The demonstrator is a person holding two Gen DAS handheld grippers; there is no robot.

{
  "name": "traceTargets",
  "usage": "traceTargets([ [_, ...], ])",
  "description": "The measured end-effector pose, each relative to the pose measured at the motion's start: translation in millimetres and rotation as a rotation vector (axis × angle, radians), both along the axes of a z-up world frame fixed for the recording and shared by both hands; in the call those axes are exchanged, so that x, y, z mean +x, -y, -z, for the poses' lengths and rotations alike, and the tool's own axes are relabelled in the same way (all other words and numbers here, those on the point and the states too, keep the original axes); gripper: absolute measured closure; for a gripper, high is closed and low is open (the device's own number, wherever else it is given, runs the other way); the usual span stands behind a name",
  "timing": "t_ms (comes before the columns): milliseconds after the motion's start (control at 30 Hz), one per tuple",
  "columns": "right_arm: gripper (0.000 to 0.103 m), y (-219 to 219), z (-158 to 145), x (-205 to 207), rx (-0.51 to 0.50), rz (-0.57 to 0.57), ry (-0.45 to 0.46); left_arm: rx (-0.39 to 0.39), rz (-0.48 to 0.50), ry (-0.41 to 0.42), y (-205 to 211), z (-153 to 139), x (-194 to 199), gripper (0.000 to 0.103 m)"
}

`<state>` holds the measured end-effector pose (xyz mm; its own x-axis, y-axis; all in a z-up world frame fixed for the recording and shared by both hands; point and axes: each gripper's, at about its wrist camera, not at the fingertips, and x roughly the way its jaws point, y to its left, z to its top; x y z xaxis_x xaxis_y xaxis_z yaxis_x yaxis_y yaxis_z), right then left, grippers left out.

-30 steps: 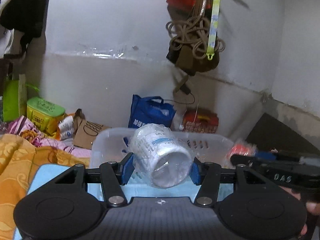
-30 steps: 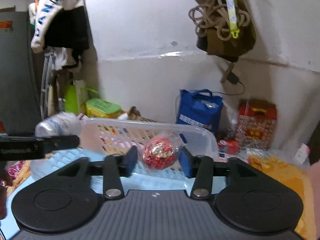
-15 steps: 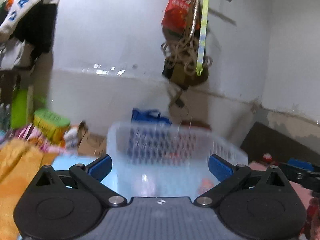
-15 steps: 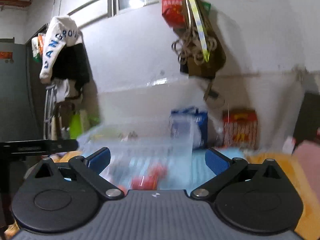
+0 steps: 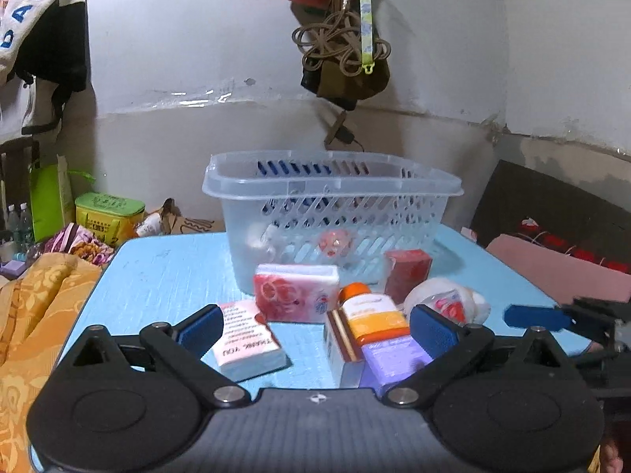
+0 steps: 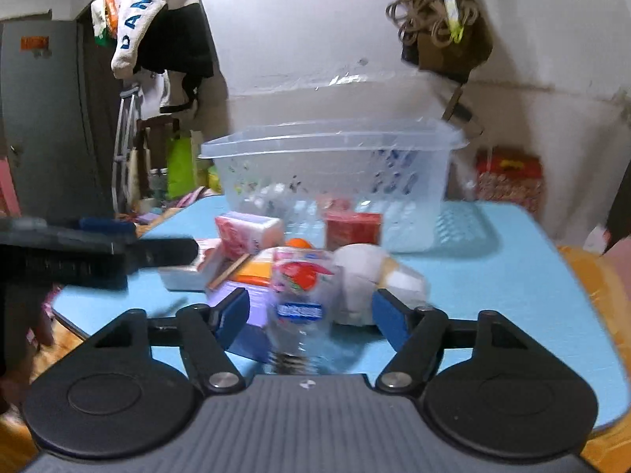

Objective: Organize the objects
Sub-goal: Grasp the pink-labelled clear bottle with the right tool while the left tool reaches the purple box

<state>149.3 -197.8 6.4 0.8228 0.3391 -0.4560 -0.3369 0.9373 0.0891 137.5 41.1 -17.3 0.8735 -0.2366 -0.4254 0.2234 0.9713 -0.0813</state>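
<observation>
Basket (image 5: pixel 331 193), clear plastic, at 12 o'clock on blue table (image 5: pixel 157 276), two small items lying inside. Clutter in front, left to right: white printed packet (image 5: pixel 246 341) at 7 o'clock of basket, pink tissue pack (image 5: pixel 295 291), orange-capped bottle (image 5: pixel 370 317) atop boxes, red box (image 5: pixel 408 272), white wrapped bundle (image 5: pixel 445 299) at 5 o'clock. Left gripper (image 5: pixel 315 329) spread wide, holding nothing. Right gripper (image 6: pixel 311 311) likewise spread, blurred clear bottle (image 6: pixel 299 295) between pads, contact unclear.
</observation>
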Motion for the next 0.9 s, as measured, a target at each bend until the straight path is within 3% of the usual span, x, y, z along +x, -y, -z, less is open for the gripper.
traceTargets([
  [67, 0.049, -3.6, 6.4, 2.9, 0.011, -0.003, -0.05, 0.009, 0.007, -0.012, 0.0, 5.6, -0.3, 0.001],
  [333, 0.049, -3.7, 7.8, 12.0, 0.062, 0.002, -0.115, 0.03, 0.077, -0.066, 5.0, 23.5, -3.0, 0.003],
  [500, 0.059, -6.0, 6.4, 18.6, 0.064, -0.021, -0.145, -0.022, 0.072, -0.112, 1.9, 28.7, 1.2, 0.004],
  [633, 0.058, -4.7, 5.0, 17.2, 0.054, -0.035, -0.156, 0.012, 0.096, -0.109, 11.8, 31.8, -2.7, 0.004],
  [800, 0.05, -6.0, 6.7, 18.9, 0.063, -0.032, -0.151, 0.067, 0.127, -0.133, 28.8, 40.3, -3.5, 0.004],
  [867, 0.051, -6.7, 6.8, 21.1, 0.074, -0.04, -0.163, 0.081, 0.125, -0.151, 35.2, 45.6, -0.5, 0.004],
  [900, 0.059, -6.6, 5.6, 21.2, 0.074, -0.044, -0.17, 0.089, 0.123, -0.158, 37.8, 48.2, 1.1, 0.004],
])
